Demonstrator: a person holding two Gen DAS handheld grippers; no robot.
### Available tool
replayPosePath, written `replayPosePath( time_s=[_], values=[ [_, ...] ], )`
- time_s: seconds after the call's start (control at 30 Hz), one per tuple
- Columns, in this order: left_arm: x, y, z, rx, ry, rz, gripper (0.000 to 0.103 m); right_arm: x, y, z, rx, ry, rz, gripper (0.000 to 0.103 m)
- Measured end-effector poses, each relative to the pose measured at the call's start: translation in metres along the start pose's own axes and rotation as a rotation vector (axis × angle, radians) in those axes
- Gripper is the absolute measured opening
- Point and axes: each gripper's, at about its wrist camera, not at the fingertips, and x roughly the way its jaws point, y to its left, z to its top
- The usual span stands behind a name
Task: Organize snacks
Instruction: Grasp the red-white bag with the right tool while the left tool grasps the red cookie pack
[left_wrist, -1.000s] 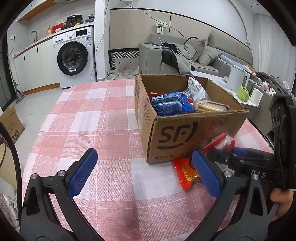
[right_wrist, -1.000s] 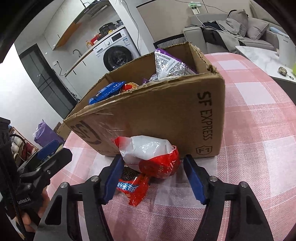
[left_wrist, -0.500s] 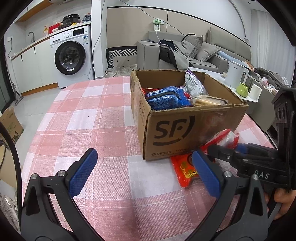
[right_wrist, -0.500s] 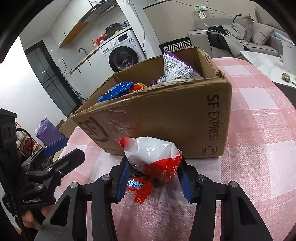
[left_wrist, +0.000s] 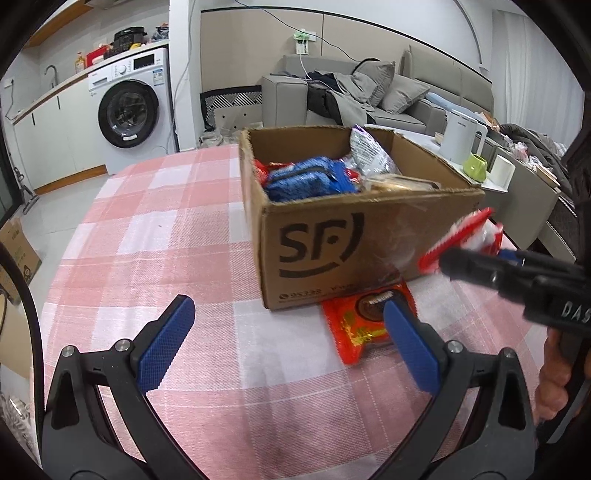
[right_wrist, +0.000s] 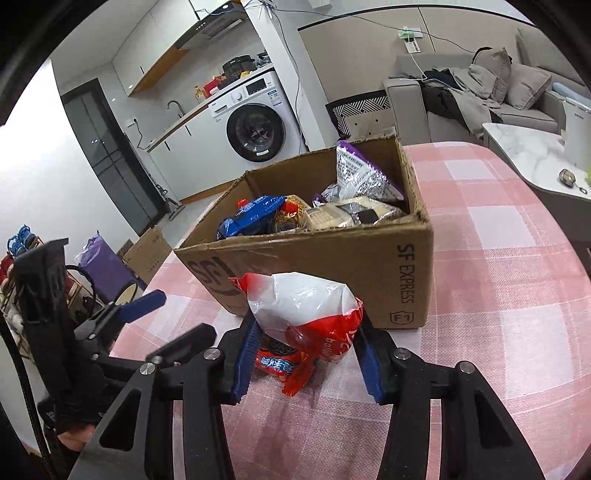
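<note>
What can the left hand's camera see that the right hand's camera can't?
Only the left wrist view shows the whole orange-red snack packet lying flat on the table in front of the box, plus a white kettle and a green cup.

Only the right wrist view shows the white-and-red snack bag up close, squeezed between the right gripper pads, and the "SF EXPRESS" side of the box.

Both show the cardboard box of snacks, the blue packets inside, the washing machine and the sofa.

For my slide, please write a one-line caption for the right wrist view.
Right hand-held gripper clamps a red-white snack bag before the cardboard box of snacks.
</note>
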Motion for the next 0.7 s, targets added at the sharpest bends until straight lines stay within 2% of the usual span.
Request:
replayPosePath(
  time_s=[0.17,0.3,0.53,0.7],
  values=[
    [0.011,-0.011,-0.004,-0.012,0.044,-0.045,0.102,-0.011,-0.003,0.003,-0.002,-0.009,-0.005,0.049],
    [0.023,-0.02,-0.008,-0.026,0.09,-0.122,0.102,-0.016,-0.005,0.004,0.001,-0.016,-0.01,0.049],
    [0.042,-0.042,-0.013,-0.004,0.138,-0.127,0.102,-0.017,-0.008,0.003,0.009,-0.014,-0.02,0.049],
    [0.054,-0.054,-0.014,0.035,0.154,-0.098,0.101,-0.018,-0.008,0.003,0.01,-0.014,-0.022,0.049]
  ],
)
